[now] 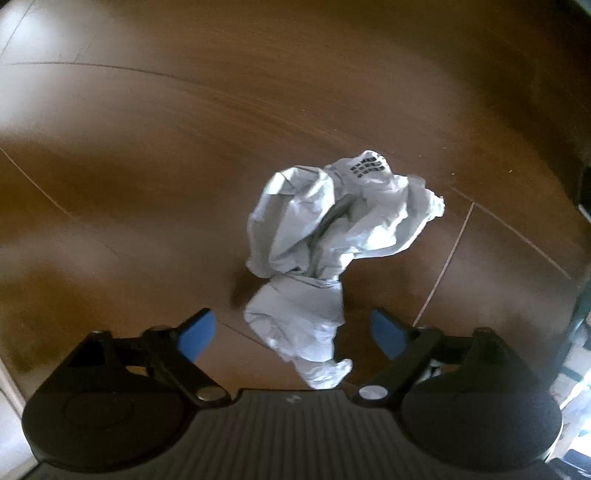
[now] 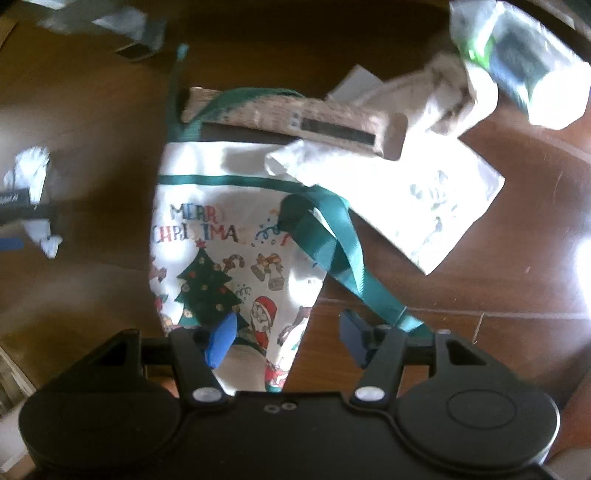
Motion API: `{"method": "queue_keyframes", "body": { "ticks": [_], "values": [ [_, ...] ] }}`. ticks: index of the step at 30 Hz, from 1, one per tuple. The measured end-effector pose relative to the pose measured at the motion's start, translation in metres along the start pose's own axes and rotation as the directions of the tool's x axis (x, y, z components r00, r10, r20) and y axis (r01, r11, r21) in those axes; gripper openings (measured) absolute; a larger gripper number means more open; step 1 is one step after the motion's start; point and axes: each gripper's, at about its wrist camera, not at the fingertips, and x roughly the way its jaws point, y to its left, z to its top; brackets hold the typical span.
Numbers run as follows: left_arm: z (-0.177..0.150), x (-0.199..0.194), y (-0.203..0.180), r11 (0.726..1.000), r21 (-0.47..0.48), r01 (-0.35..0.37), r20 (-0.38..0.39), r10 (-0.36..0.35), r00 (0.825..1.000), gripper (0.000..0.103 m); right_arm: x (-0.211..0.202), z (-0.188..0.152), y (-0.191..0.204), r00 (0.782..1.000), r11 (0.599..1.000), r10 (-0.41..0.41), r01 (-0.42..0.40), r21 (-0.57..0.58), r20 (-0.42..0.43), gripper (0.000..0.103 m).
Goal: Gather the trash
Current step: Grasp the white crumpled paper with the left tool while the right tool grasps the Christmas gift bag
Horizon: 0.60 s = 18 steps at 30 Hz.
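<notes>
A crumpled white wrapper (image 1: 325,236) with black print lies on the dark wooden floor (image 1: 147,147). My left gripper (image 1: 291,332) points straight down over its near end. The blue pads (image 1: 197,334) stand apart on either side of the wrapper and do not touch it. In the right wrist view, my right gripper (image 2: 290,338) hangs open over a white Christmas tote bag (image 2: 207,236) with green straps (image 2: 332,243). Nothing sits between its pads. The same white wrapper (image 2: 31,173) shows at the left edge of that view.
Behind the tote lie a flat white paper bag (image 2: 424,199), a brown cardboard strip (image 2: 295,114), crumpled brown paper (image 2: 443,103) and a green-and-white plastic package (image 2: 517,62). Grey plastic (image 2: 99,22) lies at the top left. Furniture edges the left wrist view's right side.
</notes>
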Motion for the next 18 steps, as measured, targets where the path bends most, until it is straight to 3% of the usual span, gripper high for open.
{"method": "queue_keyframes", "body": {
  "ticks": [2, 4, 5, 7, 8, 12, 18],
  "values": [
    [-0.005, 0.003, -0.004, 1.000, -0.018, 0.015, 0.011, -0.015, 1.000, 0.080, 0.003, 0.003, -0.001, 1.000, 1.000, 0.001, -0.001, 0.006, -0.005, 0.059],
    [-0.006, 0.004, -0.005, 0.999, -0.026, 0.028, 0.017, -0.027, 0.999, 0.076, 0.004, 0.006, -0.002, 1.000, 1.000, 0.013, -0.013, 0.015, -0.008, 0.044],
    [-0.007, 0.003, -0.006, 0.999, -0.027, 0.036, 0.020, -0.035, 0.999, 0.071, 0.005, 0.007, -0.002, 1.000, 1.000, 0.017, -0.017, 0.020, -0.011, 0.031],
    [-0.008, 0.002, -0.007, 0.997, -0.039, 0.061, 0.029, -0.059, 0.998, 0.052, 0.004, 0.009, -0.001, 1.000, 1.000, 0.018, -0.018, 0.014, -0.012, 0.020],
    [-0.009, 0.001, -0.008, 0.997, -0.047, 0.065, 0.030, -0.063, 0.998, 0.051, 0.003, 0.010, 0.001, 1.000, 1.000, 0.019, -0.019, 0.005, -0.008, 0.010],
    [-0.015, 0.000, -0.016, 0.999, -0.021, 0.039, 0.042, -0.039, 0.998, 0.050, -0.016, 0.000, 0.001, 0.997, 0.999, 0.035, -0.033, -0.029, 0.066, 0.002],
    [-0.023, -0.021, -0.012, 0.996, -0.036, 0.076, 0.068, -0.073, 0.995, 0.049, -0.057, -0.023, 0.008, 0.991, 0.992, 0.013, 0.004, -0.123, 0.132, 0.001]
  ]
}}
